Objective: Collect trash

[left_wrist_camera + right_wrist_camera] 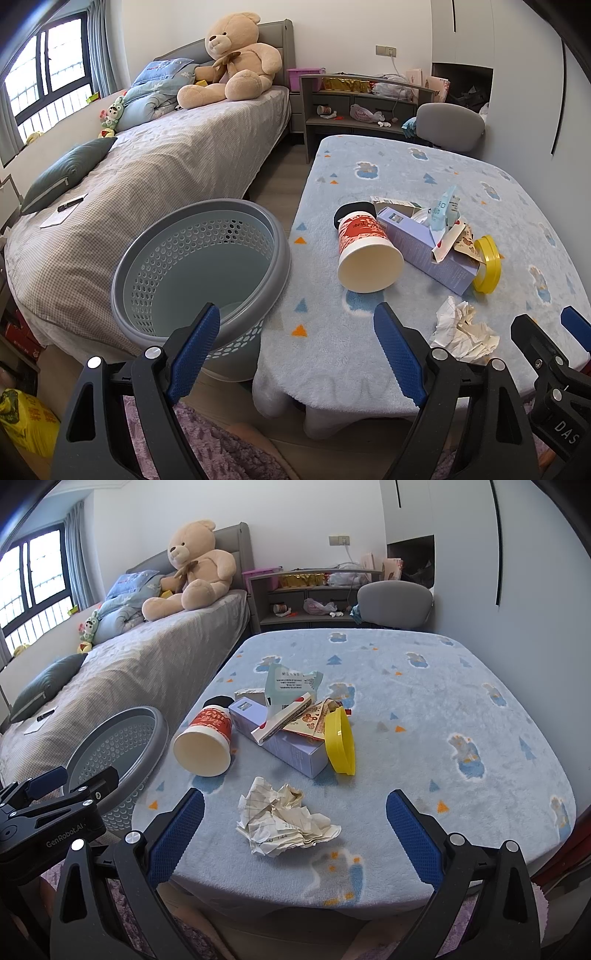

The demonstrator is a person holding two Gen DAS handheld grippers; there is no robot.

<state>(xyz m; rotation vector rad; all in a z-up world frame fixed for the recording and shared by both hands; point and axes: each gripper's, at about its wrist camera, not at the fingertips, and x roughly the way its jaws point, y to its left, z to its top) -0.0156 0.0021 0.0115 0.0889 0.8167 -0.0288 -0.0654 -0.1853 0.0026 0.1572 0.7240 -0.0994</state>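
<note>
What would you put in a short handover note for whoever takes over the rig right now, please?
Left gripper: open, holding nothing, low between the basket and the table edge.
Right gripper: open, holding nothing, in front of the crumpled paper.
On the table: crumpled paper nearest; behind it a paper cup on its side, a purple box, a yellow lid and wrappers.
Basket, beside the table, looks empty.
Done: nothing visibly collected.
Left: all of it; the paper seems the easiest start.

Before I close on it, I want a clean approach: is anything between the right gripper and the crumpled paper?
Nothing visible. The crumpled paper lies alone on the table, ahead of the open right gripper; the paper cup and box lie beyond it.
</note>
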